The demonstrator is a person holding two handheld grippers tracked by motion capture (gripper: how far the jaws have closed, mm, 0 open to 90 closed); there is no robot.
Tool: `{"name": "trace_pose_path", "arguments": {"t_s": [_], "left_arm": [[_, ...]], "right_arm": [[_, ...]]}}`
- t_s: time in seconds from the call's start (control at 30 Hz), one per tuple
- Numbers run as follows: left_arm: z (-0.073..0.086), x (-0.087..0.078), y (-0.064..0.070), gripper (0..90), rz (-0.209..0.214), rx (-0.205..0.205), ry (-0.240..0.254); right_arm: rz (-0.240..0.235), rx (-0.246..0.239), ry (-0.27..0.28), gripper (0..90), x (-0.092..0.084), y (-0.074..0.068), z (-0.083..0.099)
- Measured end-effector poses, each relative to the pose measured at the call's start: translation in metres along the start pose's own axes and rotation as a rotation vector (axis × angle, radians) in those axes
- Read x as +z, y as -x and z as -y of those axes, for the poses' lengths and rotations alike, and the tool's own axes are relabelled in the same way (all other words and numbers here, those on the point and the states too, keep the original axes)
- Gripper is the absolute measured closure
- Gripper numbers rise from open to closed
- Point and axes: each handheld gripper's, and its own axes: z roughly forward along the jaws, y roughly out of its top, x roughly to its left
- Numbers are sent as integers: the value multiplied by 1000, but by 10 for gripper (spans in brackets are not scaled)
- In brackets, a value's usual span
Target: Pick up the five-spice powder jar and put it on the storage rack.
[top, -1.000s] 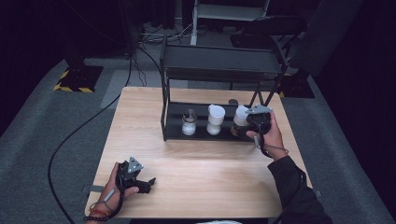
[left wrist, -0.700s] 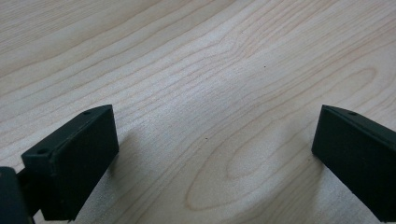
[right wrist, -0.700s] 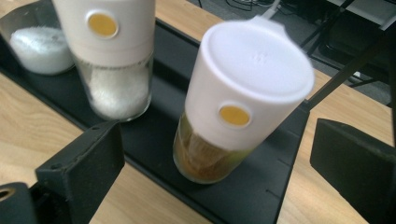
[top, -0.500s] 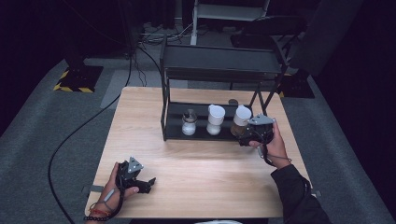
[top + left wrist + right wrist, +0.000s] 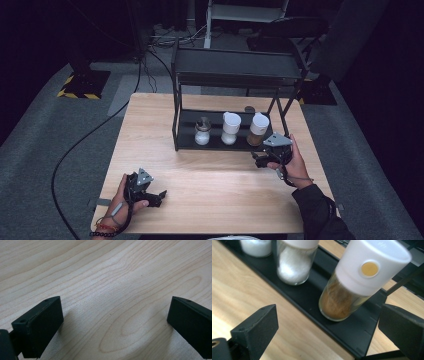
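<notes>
A black two-tier rack (image 5: 189, 145) stands at the back of the wooden table (image 5: 215, 185). Its lower shelf holds a small shaker of white grains (image 5: 202, 133), a white-capped jar of white powder (image 5: 230, 128) and a white-capped jar of brown spice (image 5: 258, 129). My right gripper (image 5: 261, 159) is open and empty just in front of the brown spice jar (image 5: 348, 287), which fills the gap between its jaws from farther off. The white powder jar (image 5: 296, 263) stands to the left of it. My left gripper (image 5: 156, 196) lies open near the front left edge, jaws (image 5: 115, 307) wide over bare wood.
The rack's upper shelf (image 5: 235, 65) overhangs the jars, and slanted black braces (image 5: 280, 112) stand at its right end. A small round object (image 5: 249, 108) lies on the table behind the rack. A black cable (image 5: 85, 140) runs over the floor at the left.
My right gripper has drawn back from the brown spice jar toward the table's front edge. The jar stays on the lower shelf. The left gripper has not moved.
</notes>
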Motion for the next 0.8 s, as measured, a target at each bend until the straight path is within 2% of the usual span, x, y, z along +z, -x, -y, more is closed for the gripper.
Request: {"name": "trace_pose_path", "arguments": {"t_s": [0.8], "left_arm": [[0, 0, 0, 6, 0, 1, 0]], "right_arm": [[-66, -103, -67, 26, -1, -10, 31]]}}
